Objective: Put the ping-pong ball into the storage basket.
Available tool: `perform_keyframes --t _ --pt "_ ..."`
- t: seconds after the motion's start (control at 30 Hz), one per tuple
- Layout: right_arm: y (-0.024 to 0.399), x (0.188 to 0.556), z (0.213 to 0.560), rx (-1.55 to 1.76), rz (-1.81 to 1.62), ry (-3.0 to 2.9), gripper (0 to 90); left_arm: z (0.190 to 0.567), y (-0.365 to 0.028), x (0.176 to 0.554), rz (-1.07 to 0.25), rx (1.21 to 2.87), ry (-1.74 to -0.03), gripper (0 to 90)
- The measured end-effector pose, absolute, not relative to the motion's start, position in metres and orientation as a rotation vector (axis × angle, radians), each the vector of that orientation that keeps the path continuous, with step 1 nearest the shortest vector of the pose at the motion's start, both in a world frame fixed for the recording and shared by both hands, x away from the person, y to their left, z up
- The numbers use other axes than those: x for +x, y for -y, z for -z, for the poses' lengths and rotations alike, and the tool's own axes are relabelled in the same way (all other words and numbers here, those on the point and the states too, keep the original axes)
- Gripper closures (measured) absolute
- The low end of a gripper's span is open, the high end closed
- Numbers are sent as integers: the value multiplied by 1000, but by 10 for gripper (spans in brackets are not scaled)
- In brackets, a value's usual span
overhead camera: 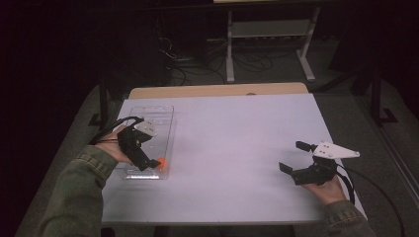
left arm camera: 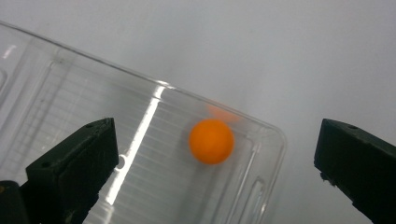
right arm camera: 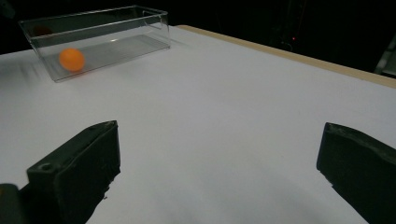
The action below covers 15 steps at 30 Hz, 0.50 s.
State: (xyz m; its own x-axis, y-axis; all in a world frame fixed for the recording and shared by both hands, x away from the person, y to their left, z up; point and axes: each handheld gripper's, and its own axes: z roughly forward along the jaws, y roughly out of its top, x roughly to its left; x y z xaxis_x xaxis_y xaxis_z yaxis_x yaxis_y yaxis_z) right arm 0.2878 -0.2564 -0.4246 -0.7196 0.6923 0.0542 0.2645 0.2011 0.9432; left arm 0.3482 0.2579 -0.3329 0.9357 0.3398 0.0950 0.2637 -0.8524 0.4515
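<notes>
My left gripper (overhead camera: pixel 148 160) hangs over the near end of the clear bin (overhead camera: pixel 168 129), jaws wide apart with nothing between them. Through its own view I look straight down at the orange ball (left arm camera: pixel 211 141) — it lies on the bin's (left arm camera: pixel 70 107) ribbed floor, close to the near right corner, apart from both jaws.

My right gripper (overhead camera: pixel 295 157) sits well off on the other side of the white table (overhead camera: pixel 237 128), held low above the bare top, jaws spread and empty. From there the bin (right arm camera: pixel 116 28) stands far ahead at the left, and the ball (right arm camera: pixel 72 59) shows through its wall — at the end nearest me.
</notes>
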Motion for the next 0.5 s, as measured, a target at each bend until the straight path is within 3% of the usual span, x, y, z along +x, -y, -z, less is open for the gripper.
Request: perform_keyframes --t 0.5 --pt "256 287 425 898 -1527 -2100 0 334 -281 327 -338 2461 -501 0"
